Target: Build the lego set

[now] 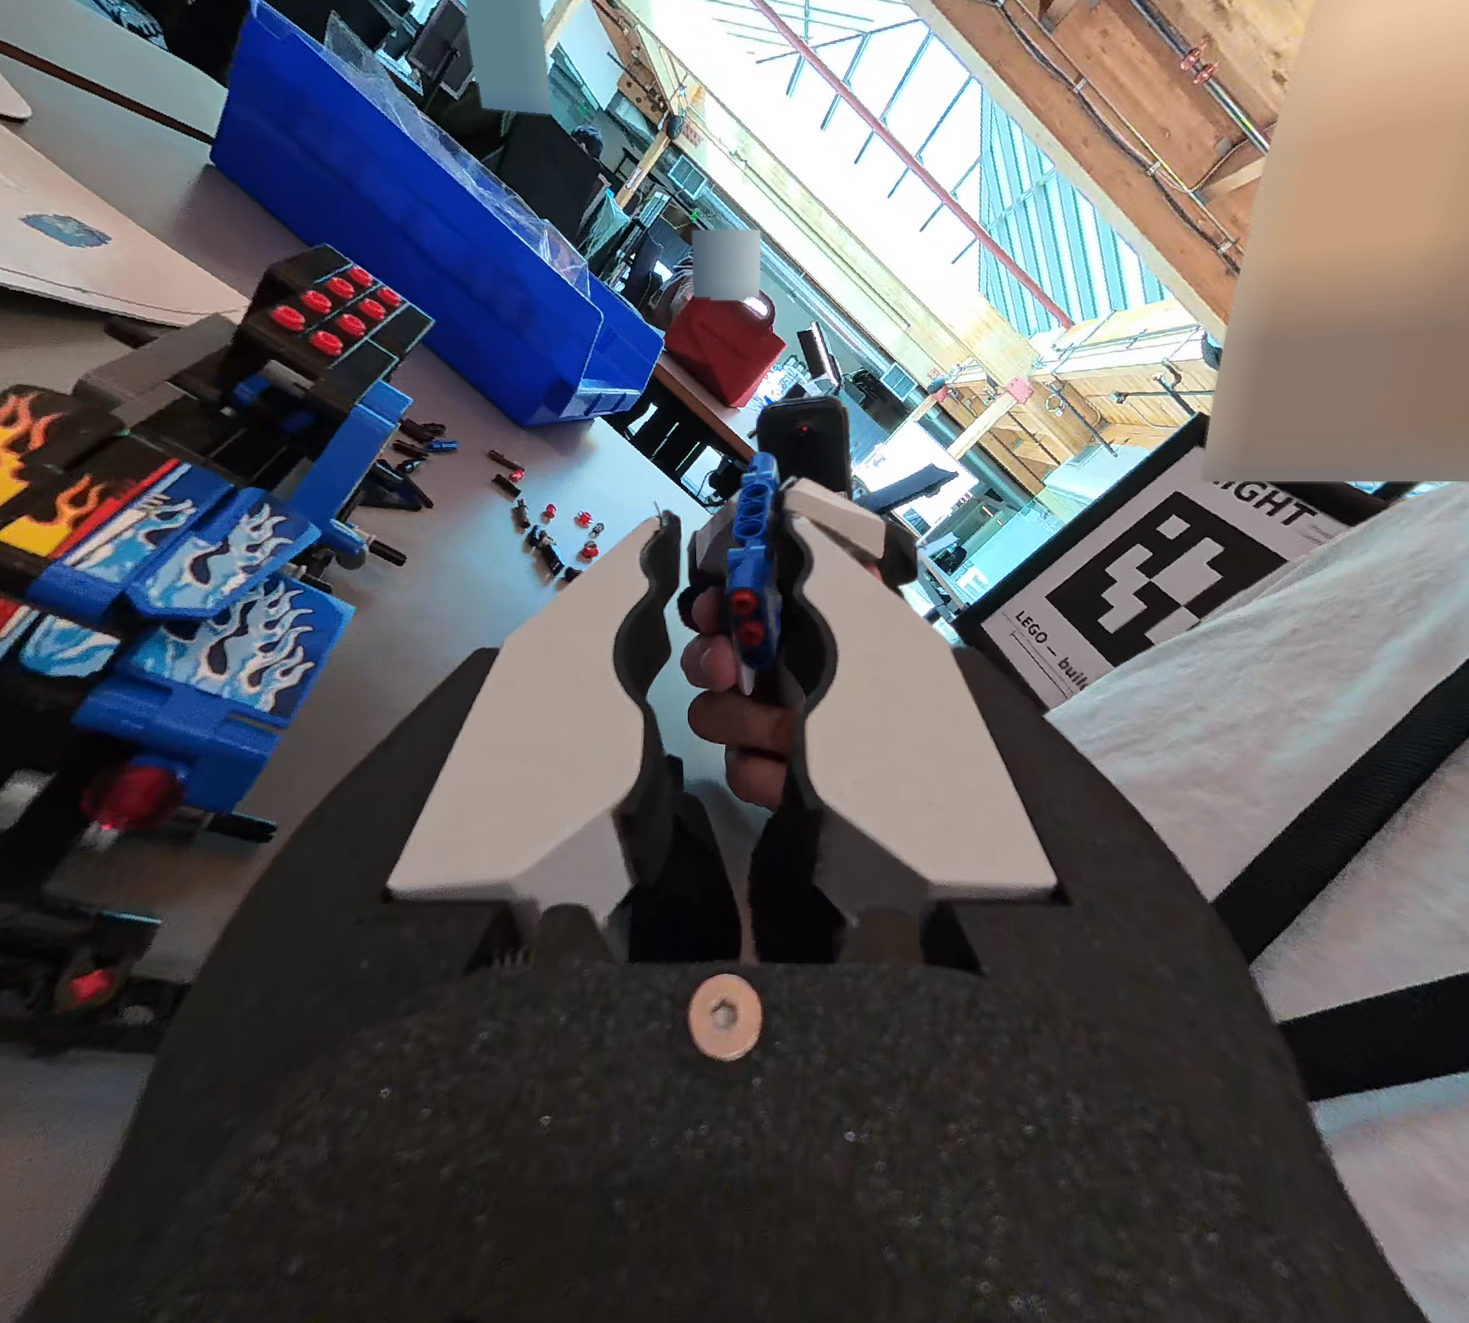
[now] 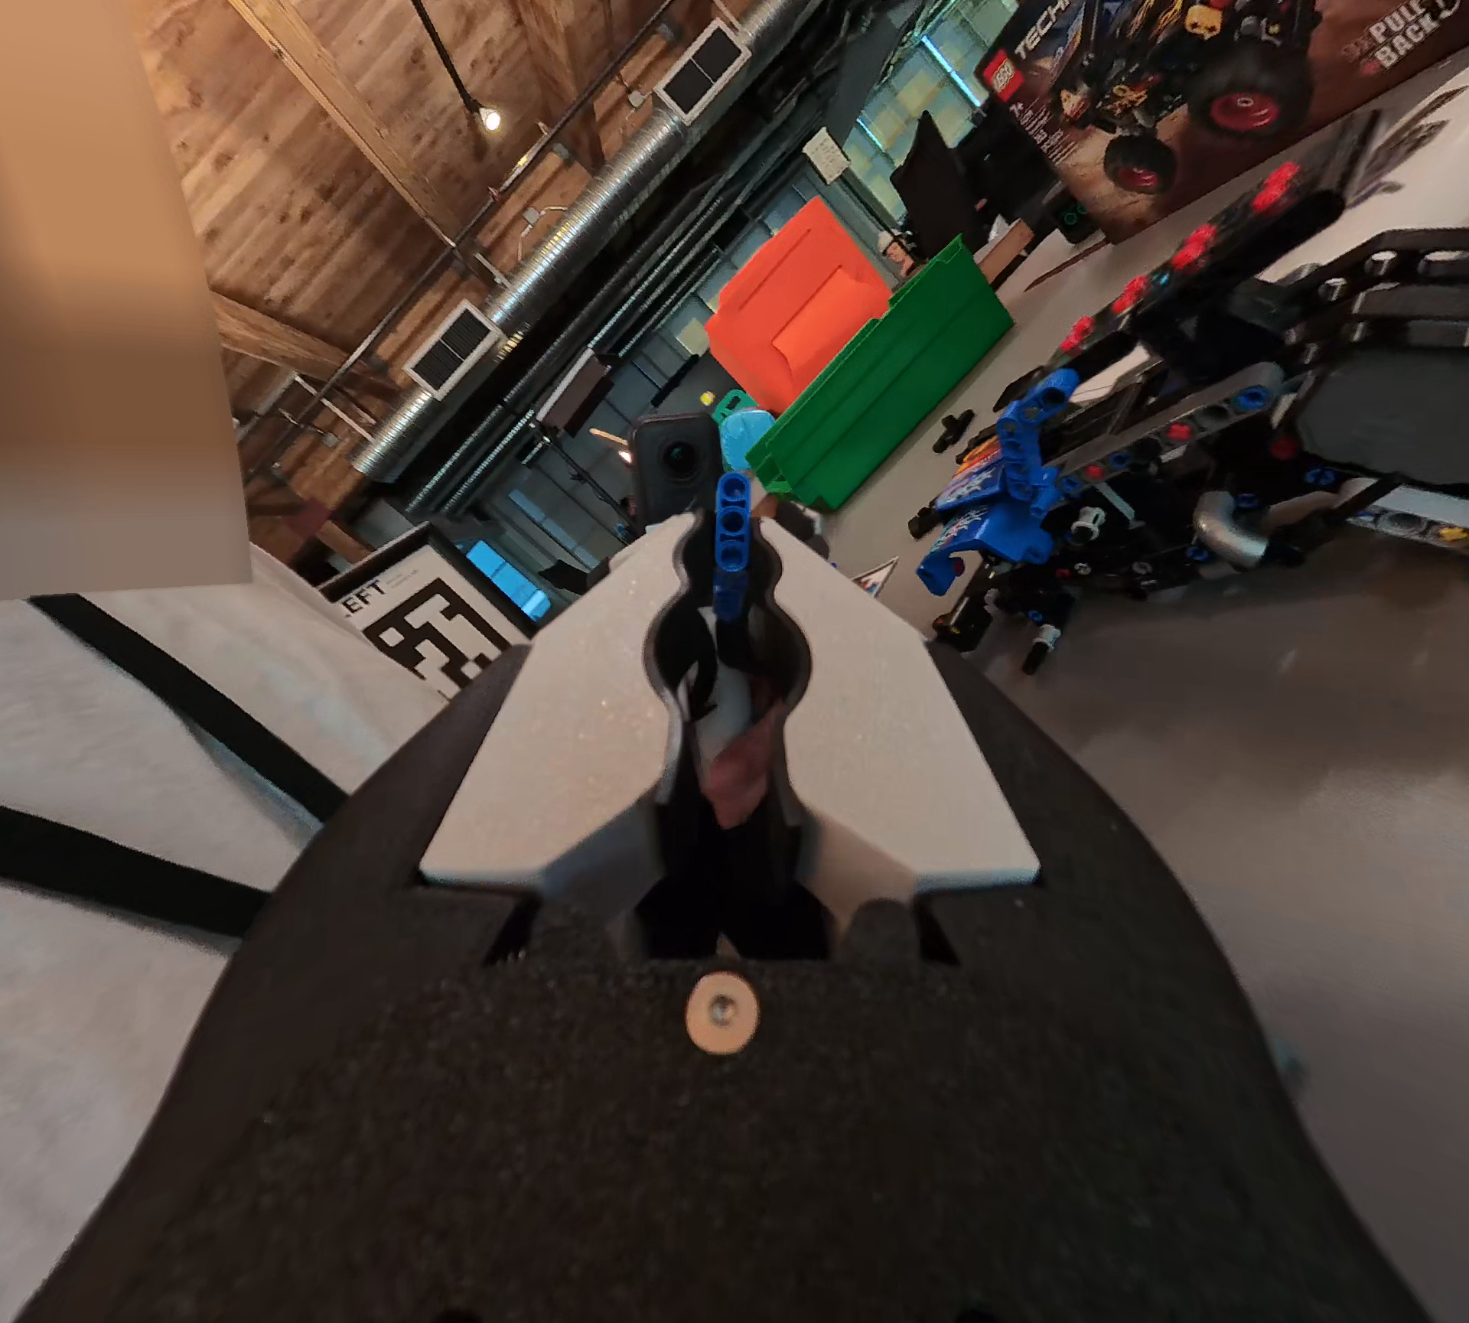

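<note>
A blue Technic beam (image 2: 731,537) stands upright between my right gripper's (image 2: 731,529) white fingers, which are shut on it. In the left wrist view the same beam (image 1: 751,569) carries two red pins at its lower end. There it sits in the gap of my left gripper (image 1: 727,510), close to the right finger. The left jaws stand apart, and the left finger (image 1: 572,688) is clear of the beam. The two grippers face each other tip to tip above the table. The part-built truck (image 1: 183,569) with blue flame panels lies to the left. It also shows in the right wrist view (image 2: 1192,426).
Loose black and red pins (image 1: 548,529) lie on the grey table beside the truck. A blue bin (image 1: 413,211) stands behind them. A green bin (image 2: 874,370), an orange box (image 2: 795,307) and the set's box (image 2: 1232,13) stand at the far side. A person's white shirt (image 1: 1272,728) is close by. Less than 4 cm separates the two grippers' tips.
</note>
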A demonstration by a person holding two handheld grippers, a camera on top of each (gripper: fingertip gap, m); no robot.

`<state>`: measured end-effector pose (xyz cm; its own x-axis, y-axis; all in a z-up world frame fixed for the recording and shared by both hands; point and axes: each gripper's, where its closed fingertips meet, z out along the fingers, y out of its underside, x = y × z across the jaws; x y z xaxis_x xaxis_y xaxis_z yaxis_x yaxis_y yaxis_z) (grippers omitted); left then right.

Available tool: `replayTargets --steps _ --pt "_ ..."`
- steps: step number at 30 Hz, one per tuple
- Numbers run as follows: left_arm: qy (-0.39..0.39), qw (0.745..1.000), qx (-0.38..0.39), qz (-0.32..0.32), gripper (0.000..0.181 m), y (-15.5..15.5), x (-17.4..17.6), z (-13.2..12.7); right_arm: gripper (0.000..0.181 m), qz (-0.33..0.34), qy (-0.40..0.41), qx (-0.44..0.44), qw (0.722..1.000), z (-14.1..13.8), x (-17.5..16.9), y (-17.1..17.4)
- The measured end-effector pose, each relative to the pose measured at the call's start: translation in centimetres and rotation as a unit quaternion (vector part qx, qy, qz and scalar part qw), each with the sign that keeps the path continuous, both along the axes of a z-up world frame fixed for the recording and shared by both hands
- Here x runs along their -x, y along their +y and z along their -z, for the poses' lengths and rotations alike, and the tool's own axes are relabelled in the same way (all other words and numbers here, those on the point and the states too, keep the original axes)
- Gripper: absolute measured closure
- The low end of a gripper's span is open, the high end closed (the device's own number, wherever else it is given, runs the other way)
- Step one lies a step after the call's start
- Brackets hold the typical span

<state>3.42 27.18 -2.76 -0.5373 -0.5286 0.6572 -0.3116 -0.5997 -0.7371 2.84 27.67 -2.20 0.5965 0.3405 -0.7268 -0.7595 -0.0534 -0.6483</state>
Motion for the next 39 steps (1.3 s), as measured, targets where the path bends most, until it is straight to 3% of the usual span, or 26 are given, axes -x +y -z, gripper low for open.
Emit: replayTargets --steps 6,14,20,29,39 --pt "0.007 1.000 -0.023 -0.010 0.160 0.3 -0.4 0.4 0.175 -0.002 0.018 -0.004 1.000 0.1 -0.8 0.0" --pt "0.012 0.992 -0.112 -0.052 0.158 2.1 0.1 1.3 0.174 0.024 0.037 -0.008 0.999 -0.2 -2.7 0.0" --pt "-0.017 0.995 -0.087 -0.050 0.159 2.4 0.8 0.0 0.175 0.038 0.064 -0.003 0.997 0.4 -3.2 0.1" --pt "0.019 0.998 -0.031 -0.042 0.159 1.3 -0.3 0.7 0.175 0.021 0.063 -0.011 0.998 0.2 -1.9 0.4" --pt "0.005 0.996 -0.013 -0.089 0.160 3.8 0.3 -0.2 0.175 0.019 0.082 -0.018 0.996 0.2 -2.0 0.1"
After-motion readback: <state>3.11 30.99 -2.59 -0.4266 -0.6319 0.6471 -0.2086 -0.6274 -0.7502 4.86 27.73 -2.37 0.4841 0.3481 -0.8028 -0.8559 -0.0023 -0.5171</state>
